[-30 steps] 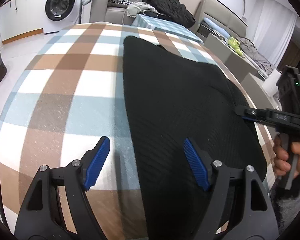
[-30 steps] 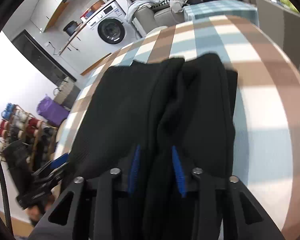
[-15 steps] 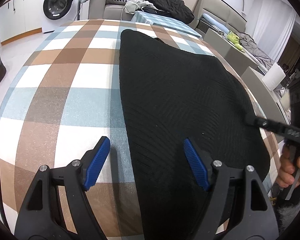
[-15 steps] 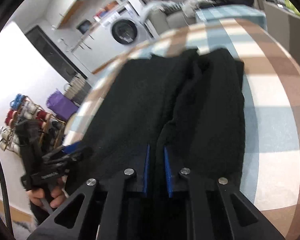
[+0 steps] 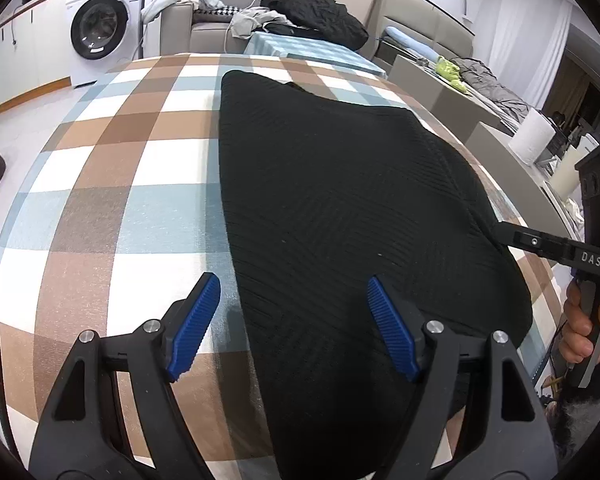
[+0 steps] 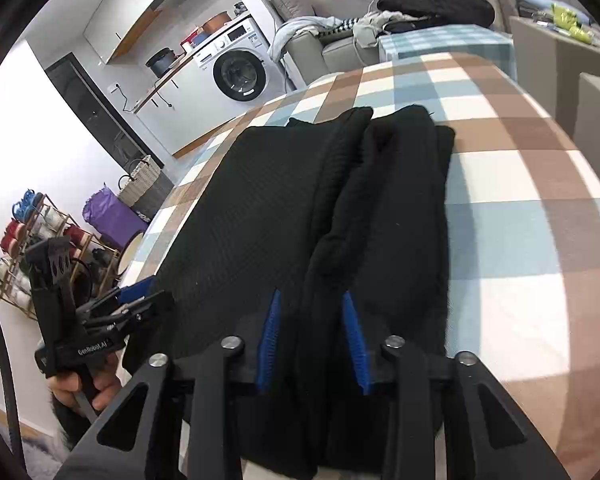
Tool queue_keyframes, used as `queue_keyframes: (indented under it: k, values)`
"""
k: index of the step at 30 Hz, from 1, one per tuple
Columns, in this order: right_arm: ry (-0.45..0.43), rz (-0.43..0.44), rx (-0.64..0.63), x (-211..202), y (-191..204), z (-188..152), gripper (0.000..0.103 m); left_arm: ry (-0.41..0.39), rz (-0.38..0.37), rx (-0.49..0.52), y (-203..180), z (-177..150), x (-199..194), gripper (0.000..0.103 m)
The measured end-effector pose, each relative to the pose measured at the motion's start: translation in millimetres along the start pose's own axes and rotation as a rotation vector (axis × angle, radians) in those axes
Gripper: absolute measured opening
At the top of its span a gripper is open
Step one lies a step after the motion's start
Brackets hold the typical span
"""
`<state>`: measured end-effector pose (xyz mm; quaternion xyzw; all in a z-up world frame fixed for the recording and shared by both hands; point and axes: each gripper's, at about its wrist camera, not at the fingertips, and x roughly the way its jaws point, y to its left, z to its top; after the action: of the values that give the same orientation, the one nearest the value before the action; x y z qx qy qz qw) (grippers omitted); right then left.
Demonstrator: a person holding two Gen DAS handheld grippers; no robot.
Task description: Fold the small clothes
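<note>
A black knitted garment is seen spread on the checked cloth of the worktop, lying along the right half of it and reaching from the far edge down to the near edge. The left tongs are held with their blue pads spread wide, one pad over bare cloth and the other over the garment's near left part, and nothing is gripped between them. The right tongs are set at the garment's right side, with a raised ridge of the black knit lying between the blue pads; a gap is seen on either side of the fold, so the pads are not pressed onto it. In the right wrist view the garment is shown folded lengthwise, with two thick rolls running side by side towards the far edge.
</note>
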<state>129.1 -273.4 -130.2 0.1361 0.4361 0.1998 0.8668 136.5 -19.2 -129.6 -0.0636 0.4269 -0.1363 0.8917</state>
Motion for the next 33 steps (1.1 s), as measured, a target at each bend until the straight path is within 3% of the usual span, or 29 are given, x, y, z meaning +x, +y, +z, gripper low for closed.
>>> queue_keyframes:
  k: [7,11,13,17,20,24,27,33]
  values:
    - [-0.025,0.000,-0.053,-18.7,7.6,-23.8,0.034,-0.017,-0.004,0.026,-10.5,-4.6,-12.4,0.074]
    - [-0.003,0.060,-0.075,-8.7,17.2,-33.5,0.034,-0.031,-0.001,0.031,-13.7,-5.4,-17.9,0.074]
    - [0.002,0.046,-0.072,1.9,18.0,-33.4,0.030,-0.035,-0.003,0.038,-15.7,-5.2,-19.0,0.074]
    - [-0.008,0.051,-0.080,9.7,24.0,-32.6,0.008,-0.039,0.002,0.050,-19.7,-6.9,-20.7,0.074]
    - [-0.040,0.061,-0.088,-1.8,27.8,-34.4,0.007,-0.040,0.004,0.056,-22.0,-8.0,-21.2,0.074]
    - [0.032,-0.014,-0.066,8.9,17.7,-41.1,0.009,-0.035,0.006,0.067,-26.4,-9.5,-20.8,0.074]
    - [-0.009,0.013,-0.066,-0.2,17.5,-36.5,0.013,-0.033,0.006,0.084,-33.3,-12.1,-20.8,0.075]
    - [-0.051,-0.066,-0.037,4.9,5.4,-12.4,0.014,-0.055,0.006,0.140,-54.5,-17.0,-28.3,0.075]
